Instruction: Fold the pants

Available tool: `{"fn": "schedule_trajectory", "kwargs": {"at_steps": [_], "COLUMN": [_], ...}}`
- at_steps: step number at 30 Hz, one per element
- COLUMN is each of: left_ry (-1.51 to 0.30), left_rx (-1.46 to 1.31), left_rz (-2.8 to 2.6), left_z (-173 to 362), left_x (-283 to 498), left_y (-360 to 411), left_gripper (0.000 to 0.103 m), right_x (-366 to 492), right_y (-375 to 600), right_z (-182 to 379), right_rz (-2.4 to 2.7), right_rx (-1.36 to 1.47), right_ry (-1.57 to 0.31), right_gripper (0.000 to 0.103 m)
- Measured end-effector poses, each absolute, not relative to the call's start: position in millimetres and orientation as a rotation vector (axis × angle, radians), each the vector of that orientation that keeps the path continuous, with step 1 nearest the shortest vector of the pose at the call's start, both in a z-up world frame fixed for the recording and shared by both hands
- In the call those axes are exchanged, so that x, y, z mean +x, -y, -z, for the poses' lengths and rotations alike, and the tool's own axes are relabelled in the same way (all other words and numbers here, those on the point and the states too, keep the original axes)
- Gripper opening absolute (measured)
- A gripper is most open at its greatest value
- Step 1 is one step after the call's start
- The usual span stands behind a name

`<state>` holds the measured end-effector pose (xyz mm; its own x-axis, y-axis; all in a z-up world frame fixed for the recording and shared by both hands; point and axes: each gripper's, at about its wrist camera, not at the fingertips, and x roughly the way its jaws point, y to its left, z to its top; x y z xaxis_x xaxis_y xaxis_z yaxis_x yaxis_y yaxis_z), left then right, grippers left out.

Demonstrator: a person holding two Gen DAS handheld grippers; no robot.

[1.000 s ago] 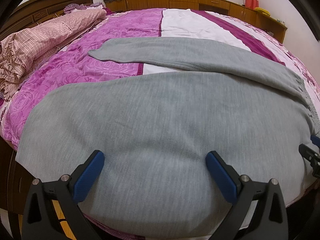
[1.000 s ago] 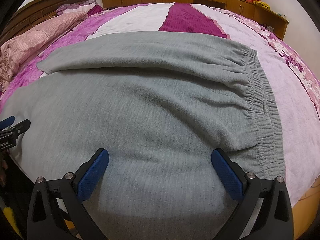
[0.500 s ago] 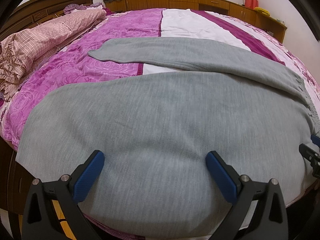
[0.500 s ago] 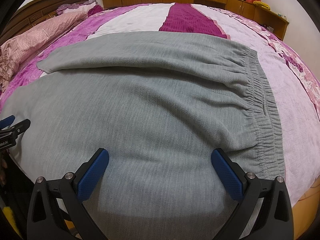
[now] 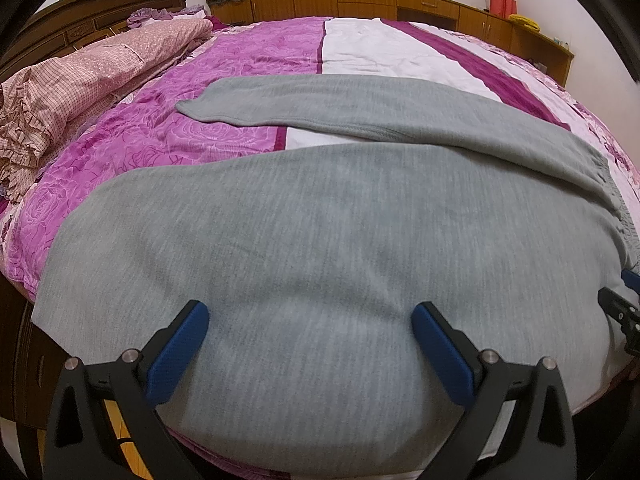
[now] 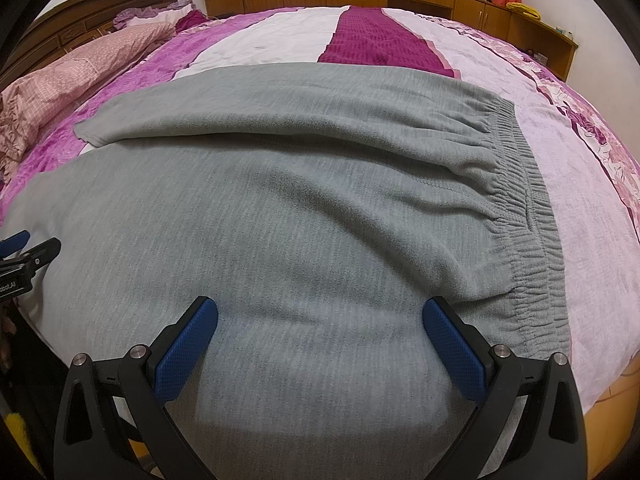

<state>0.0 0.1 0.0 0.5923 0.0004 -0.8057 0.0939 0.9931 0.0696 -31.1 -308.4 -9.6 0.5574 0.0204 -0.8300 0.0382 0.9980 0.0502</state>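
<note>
From the left wrist view, the grey pants (image 5: pixel 328 240) lie spread flat on the bed (image 5: pixel 224 148), whose cover is striped purple, white and dark magenta; the near leg fills the foreground and hangs a little over the bed's near edge, while the far leg runs across behind it, its cuff pointing left and a wedge of cover showing between the two; the elastic waistband sits at the far right. The left gripper (image 5: pixel 310 320) hovers just above the near leg with its blue-padded fingers (image 5: pixel 178 354) spread wide and nothing between them; a rumpled pink checked quilt (image 5: pixel 80 88) lies along the left side of the bed, and wooden cabinets (image 5: pixel 360 0) stand under the window behind. Compared with a second ago and half a second ago, nothing in this view has shifted; cloth and gripper sit as they did.

From the right wrist view, the pants (image 6: pixel 280 216) show their gathered waistband at the right, lying on the pale pink stripe of the cover; the right gripper (image 6: pixel 320 320) hangs over the seat and upper leg, fingers (image 6: pixel 454 354) wide apart and holding nothing; the left gripper's tip (image 6: pixel 24 252) shows at the left border. Here too the earlier frames match; no fold has been made.
</note>
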Motion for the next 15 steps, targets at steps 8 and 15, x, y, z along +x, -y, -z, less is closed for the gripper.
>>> {"fn": "schedule_trajectory", "kwargs": {"at_steps": [8,15], "left_ry": [-0.935,-0.936], "left_rx": [0.110,0.112], "left_rz": [0.054,0.056], "left_z": [-0.1,-5.6], "left_x": [-0.1,-0.4], "left_y": [0.0,-2.0], "left_gripper": [0.103,0.103], "right_x": [-31.5,-31.1], "right_y": [308.3,308.3], "right_z": [9.5,9.6], "right_rz": [0.010,0.011], "right_rx": [0.065,0.067], "right_ry": [-0.979,-0.980], "right_gripper": [0.100,0.100]}}
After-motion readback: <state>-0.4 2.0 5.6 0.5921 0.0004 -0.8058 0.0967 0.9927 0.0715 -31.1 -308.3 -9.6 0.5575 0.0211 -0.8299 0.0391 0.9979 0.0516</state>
